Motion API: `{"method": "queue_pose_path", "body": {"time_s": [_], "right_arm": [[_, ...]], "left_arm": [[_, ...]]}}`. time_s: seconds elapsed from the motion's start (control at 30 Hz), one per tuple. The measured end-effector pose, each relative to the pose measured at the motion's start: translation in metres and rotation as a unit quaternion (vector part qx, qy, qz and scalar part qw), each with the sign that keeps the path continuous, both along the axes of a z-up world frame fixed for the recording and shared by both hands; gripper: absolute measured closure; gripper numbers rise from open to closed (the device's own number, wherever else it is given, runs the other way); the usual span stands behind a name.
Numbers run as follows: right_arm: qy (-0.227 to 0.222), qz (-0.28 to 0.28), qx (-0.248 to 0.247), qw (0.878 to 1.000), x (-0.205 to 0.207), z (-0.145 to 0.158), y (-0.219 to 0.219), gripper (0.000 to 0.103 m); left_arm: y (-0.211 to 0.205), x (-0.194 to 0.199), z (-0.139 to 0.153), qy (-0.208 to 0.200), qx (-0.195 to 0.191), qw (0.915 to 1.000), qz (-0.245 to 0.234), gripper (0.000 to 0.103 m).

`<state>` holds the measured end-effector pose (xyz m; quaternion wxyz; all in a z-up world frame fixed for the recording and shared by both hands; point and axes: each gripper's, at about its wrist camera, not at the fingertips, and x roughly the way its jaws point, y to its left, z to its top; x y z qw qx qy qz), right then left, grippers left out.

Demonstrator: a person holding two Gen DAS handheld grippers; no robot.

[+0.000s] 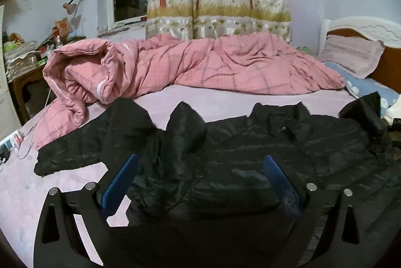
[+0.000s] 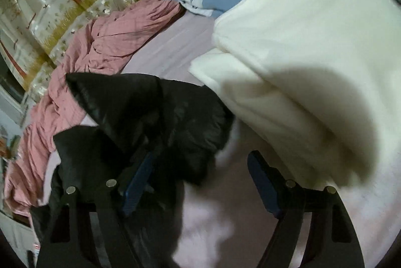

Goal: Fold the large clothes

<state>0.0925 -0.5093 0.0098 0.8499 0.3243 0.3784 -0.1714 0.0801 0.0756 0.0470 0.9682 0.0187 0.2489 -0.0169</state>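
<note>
A black puffer jacket (image 1: pixel 250 155) lies spread across the pink bed sheet (image 1: pixel 225 97), collar toward the far side, with a bunched fold sticking up left of the middle. My left gripper (image 1: pixel 200 175) hovers low over the jacket's near part, jaws wide apart, and dark fabric lies between and under the blue pads (image 1: pixel 122 180) without being pinched. In the right wrist view, a raised end of the jacket (image 2: pixel 150 112) sits beside the left finger of my right gripper (image 2: pixel 200 180). Its jaws are open, with bare sheet (image 2: pixel 225 218) between them.
A crumpled pink checked quilt (image 1: pixel 200 62) runs along the far side of the bed. A bulky cream-white cloth (image 2: pixel 300 55) lies just right of the jacket. Pillows (image 1: pixel 351 57) and a white headboard (image 1: pixel 363 30) are at the right, a cluttered side table (image 1: pixel 22 57) at the left.
</note>
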Motion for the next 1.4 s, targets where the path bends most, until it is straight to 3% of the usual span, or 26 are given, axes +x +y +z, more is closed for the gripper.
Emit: {"method": "queue_pose_path", "body": {"time_s": [0.03,0.07,0.13,0.2,0.27,0.33,0.37,0.4,0.5,0.67,0.73,0.83,0.9,1.1,1.2,1.33,1.4], "right_arm": [[0.005,0.004,0.006,1.0,0.006,-0.004,-0.001,0.042],[0.016,0.017,0.013,1.0,0.014,-0.01,-0.002,0.068],[0.025,0.044,0.017,0.999,0.022,-0.012,0.004,0.091],[0.01,0.03,-0.037,0.999,0.017,0.006,0.014,0.094],[-0.03,0.019,-0.115,0.993,0.001,0.047,0.032,0.094],[-0.066,0.025,-0.211,0.975,-0.016,0.088,0.059,0.094],[-0.09,0.038,-0.281,0.955,-0.028,0.114,0.084,0.094],[-0.109,0.049,-0.301,0.946,-0.036,0.129,0.096,0.094],[-0.19,0.082,-0.277,0.938,-0.064,0.169,0.127,0.094],[-0.258,0.137,-0.302,0.908,-0.092,0.212,0.193,0.094],[-0.274,0.167,-0.29,0.902,-0.095,0.219,0.217,0.094],[-0.282,0.233,-0.266,0.892,-0.086,0.212,0.258,0.094],[-0.258,0.256,-0.273,0.891,-0.076,0.194,0.285,0.094],[-0.142,0.326,-0.217,0.909,-0.013,0.102,0.338,0.094],[-0.099,0.352,-0.235,0.901,-0.008,0.062,0.363,0.094],[-0.088,0.378,-0.2,0.9,-0.011,0.04,0.375,0.094],[-0.089,0.381,-0.179,0.903,-0.009,0.038,0.377,0.089]], "left_arm": [[0.0,0.002,-0.001,0.003,0.001,1.0,0.003,0.004],[-0.001,0.003,-0.002,0.005,0.002,0.9999,0.01,0.004],[-0.001,0.0,0.0,-0.001,-0.003,0.9999,0.014,0.006],[-0.003,-0.007,0.005,-0.024,0.006,0.9995,0.018,0.008],[-0.005,-0.012,0.009,-0.044,0.019,0.9985,0.026,0.012],[-0.01,-0.02,0.012,-0.073,0.044,0.9956,0.039,0.012],[-0.012,-0.023,0.013,-0.086,0.056,0.9936,0.047,0.013],[-0.012,-0.025,0.015,-0.092,0.059,0.9926,0.053,0.013],[-0.007,-0.031,0.022,-0.098,0.037,0.9932,0.05,0.016],[-0.008,-0.048,0.035,-0.123,0.021,0.9918,0.028,0.016],[-0.01,-0.053,0.037,-0.128,0.018,0.9915,0.016,0.016],[-0.014,-0.054,0.038,-0.13,0.026,0.9909,0.024,0.016],[-0.013,-0.051,0.037,-0.125,0.024,0.9914,0.034,0.016],[-0.003,-0.043,0.036,-0.102,0.001,0.9942,0.033,0.016],[-0.006,-0.042,0.034,-0.105,0.019,0.9935,0.038,0.016],[-0.006,-0.039,0.03,-0.093,0.017,0.9949,0.035,0.016],[-0.005,-0.037,0.029,-0.086,0.013,0.9957,0.032,0.016]]}}
